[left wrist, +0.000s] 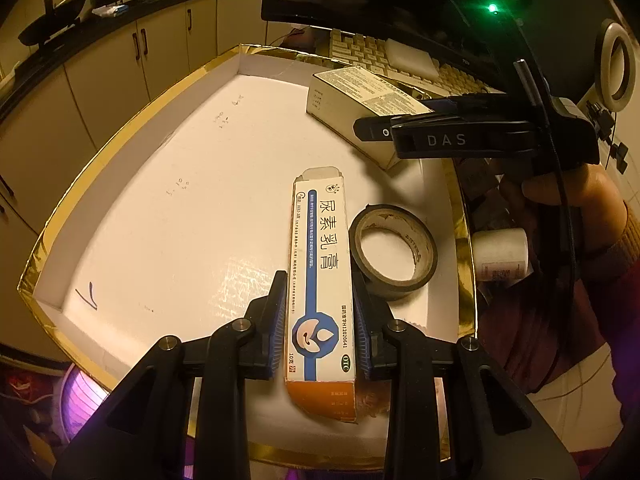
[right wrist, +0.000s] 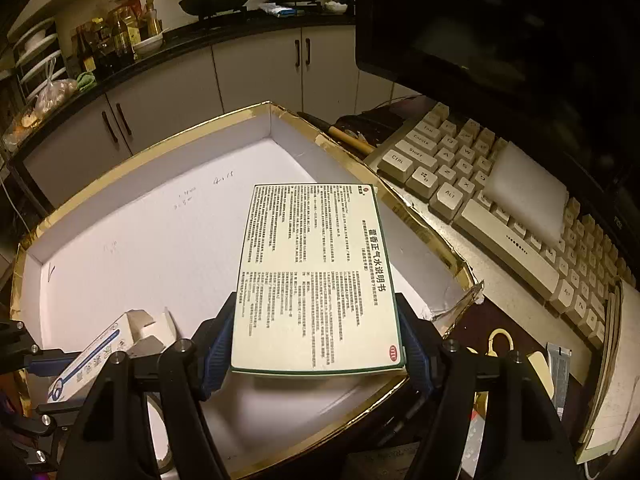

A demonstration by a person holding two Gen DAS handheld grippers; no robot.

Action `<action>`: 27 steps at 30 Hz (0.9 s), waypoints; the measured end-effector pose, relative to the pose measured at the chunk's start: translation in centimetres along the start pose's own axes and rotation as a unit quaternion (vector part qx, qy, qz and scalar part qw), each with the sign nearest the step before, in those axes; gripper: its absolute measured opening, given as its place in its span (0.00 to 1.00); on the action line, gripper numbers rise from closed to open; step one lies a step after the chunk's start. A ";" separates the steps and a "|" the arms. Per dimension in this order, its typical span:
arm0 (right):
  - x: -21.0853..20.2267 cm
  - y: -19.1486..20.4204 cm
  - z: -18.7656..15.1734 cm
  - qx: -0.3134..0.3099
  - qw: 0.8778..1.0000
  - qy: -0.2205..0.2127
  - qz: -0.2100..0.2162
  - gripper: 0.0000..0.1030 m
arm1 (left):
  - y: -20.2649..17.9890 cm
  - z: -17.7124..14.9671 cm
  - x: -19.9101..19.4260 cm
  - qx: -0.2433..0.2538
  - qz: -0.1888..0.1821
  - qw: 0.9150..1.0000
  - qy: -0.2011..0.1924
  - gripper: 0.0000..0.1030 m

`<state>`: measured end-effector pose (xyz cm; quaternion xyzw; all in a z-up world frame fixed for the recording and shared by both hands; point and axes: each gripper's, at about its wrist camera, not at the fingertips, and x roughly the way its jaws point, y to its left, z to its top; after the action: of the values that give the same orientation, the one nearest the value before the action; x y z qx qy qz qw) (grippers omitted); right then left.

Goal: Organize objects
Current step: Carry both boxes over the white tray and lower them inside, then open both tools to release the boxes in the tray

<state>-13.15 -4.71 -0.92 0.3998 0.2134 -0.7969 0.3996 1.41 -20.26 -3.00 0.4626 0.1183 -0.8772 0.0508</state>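
Observation:
A shallow white tray with a gold rim (left wrist: 120,128) holds the objects. My left gripper (left wrist: 320,312) is shut on a long white-and-blue ointment box (left wrist: 320,272), which lies lengthwise over the tray floor. A roll of dark tape (left wrist: 394,248) lies just right of it. My right gripper (right wrist: 316,344) is shut on a flat cream medicine box with a printed leaflet face (right wrist: 316,276), held over the tray's right part. That box also shows in the left wrist view (left wrist: 360,108), and the ointment box in the right wrist view (right wrist: 92,360).
A beige keyboard (right wrist: 500,216) with a white block (right wrist: 524,196) on it lies right of the tray, under a dark monitor (right wrist: 500,32). A small white bottle (left wrist: 502,254) and clutter sit beside the tray's right edge. Kitchen cabinets (right wrist: 180,92) stand behind.

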 end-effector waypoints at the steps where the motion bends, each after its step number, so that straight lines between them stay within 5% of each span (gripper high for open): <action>1: 0.0 0.1 0.0 -0.001 1.000 0.001 -0.002 0.70 | 0.0 -0.1 -0.1 0.000 0.000 1.000 0.001 0.28; 10: -0.1 0.2 -0.3 0.003 1.000 0.004 -0.008 0.70 | 0.2 -0.1 -0.4 -0.002 0.002 1.000 0.000 0.28; 14: -0.5 0.1 -0.5 0.014 1.000 -0.001 0.010 0.75 | 0.5 -0.1 -0.9 -0.016 -0.002 1.000 -0.011 0.36; 19: -2.5 -0.5 -0.8 0.042 0.998 -0.038 0.031 0.78 | 0.2 -0.2 -1.6 -0.021 -0.015 0.999 -0.026 0.52; 27: -7.4 -1.9 -3.5 0.099 0.990 -0.086 0.056 0.78 | -0.1 -0.6 -2.8 -0.026 -0.018 0.999 -0.041 0.56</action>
<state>-10.39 2.13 3.04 0.3787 0.0752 -0.8217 0.4192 3.51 -20.10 -0.98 0.4227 0.1475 -0.8927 0.0520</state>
